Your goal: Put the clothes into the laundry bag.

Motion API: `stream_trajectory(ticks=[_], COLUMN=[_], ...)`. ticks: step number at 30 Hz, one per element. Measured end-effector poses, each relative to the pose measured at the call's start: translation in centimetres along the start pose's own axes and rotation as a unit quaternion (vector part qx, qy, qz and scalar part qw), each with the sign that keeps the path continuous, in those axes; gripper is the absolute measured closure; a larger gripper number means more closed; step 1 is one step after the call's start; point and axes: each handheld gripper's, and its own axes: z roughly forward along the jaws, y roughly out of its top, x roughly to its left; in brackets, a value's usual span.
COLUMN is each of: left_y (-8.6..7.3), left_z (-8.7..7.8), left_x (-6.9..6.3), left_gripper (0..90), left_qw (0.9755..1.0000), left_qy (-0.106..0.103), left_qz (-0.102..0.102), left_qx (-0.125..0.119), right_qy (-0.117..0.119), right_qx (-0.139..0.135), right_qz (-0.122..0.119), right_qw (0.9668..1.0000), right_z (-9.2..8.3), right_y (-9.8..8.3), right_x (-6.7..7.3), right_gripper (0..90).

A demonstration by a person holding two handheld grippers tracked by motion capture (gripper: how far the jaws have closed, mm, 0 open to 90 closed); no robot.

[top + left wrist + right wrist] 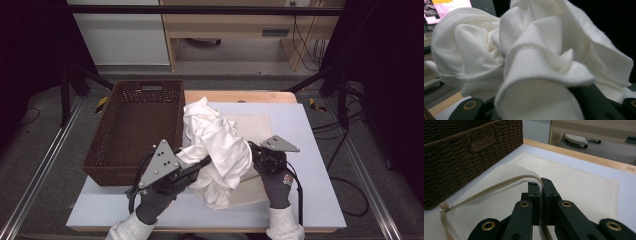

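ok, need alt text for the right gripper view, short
The right gripper has its two black jaws shut on the zippered edge of a cream mesh laundry bag, lifting that edge off the pale blue table. A dark brown woven basket stands at the left, beside the bag.
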Motion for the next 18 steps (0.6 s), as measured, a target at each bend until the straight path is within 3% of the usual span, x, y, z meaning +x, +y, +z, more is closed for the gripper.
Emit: stream_trajectory(ticks=[10,18], left_y=[-3.0,-6.5], left_z=[1.5,3.7], left_x=[-1.8,-2.8], left_gripper=[67.3,67.3], left_qw=[0.9983,0.9925], left_qy=[-0.036,-0.068], left_qz=[0.001,0.002], left_qx=[0.045,0.102], right_qy=[-0.003,-0.005], right_qx=[0.0,0.001], right_qz=[0.003,0.003], right_qw=[1.0,1.0], right_z=[0.2,0.4], right_y=[-0.1,-0.3], right_x=[-0.3,-0.3], right_gripper=[87.0,87.0])
